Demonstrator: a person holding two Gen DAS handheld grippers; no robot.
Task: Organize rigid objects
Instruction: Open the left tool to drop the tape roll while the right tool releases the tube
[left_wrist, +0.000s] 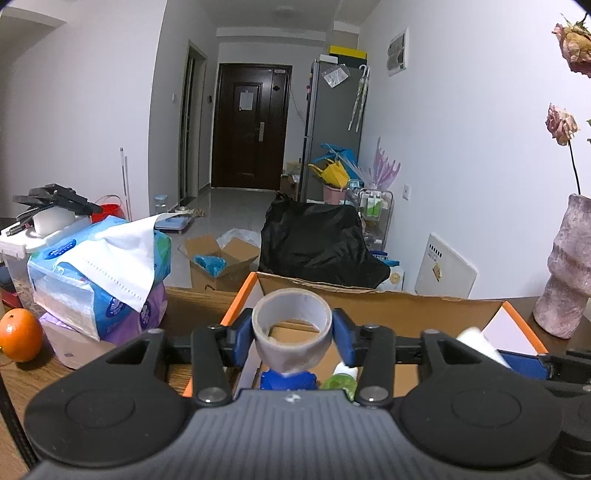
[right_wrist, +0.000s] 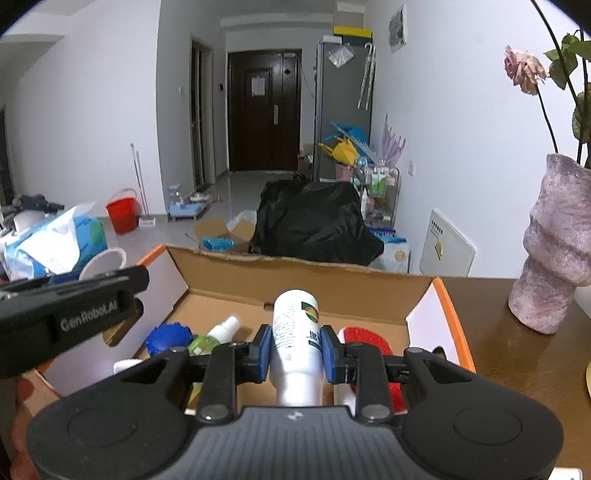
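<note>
Well, the sorting looked roughly halfway. A blue ridged lid (right_wrist: 169, 338), a green spray bottle (right_wrist: 210, 339) and something red (right_wrist: 365, 336) already lay in the orange-edged cardboard box (right_wrist: 295, 266).

The right tool (right_wrist: 297, 350) was clamped on a white plastic bottle (right_wrist: 295, 325) over the box. The left tool (left_wrist: 293, 332) had a grey tape roll (left_wrist: 291, 350) between its pads over the box, though whether they squeezed it couldn't be told.

Only the left view showed the round orange fruit (left_wrist: 20, 339) out on the tabletop (left_wrist: 22, 380).
</note>
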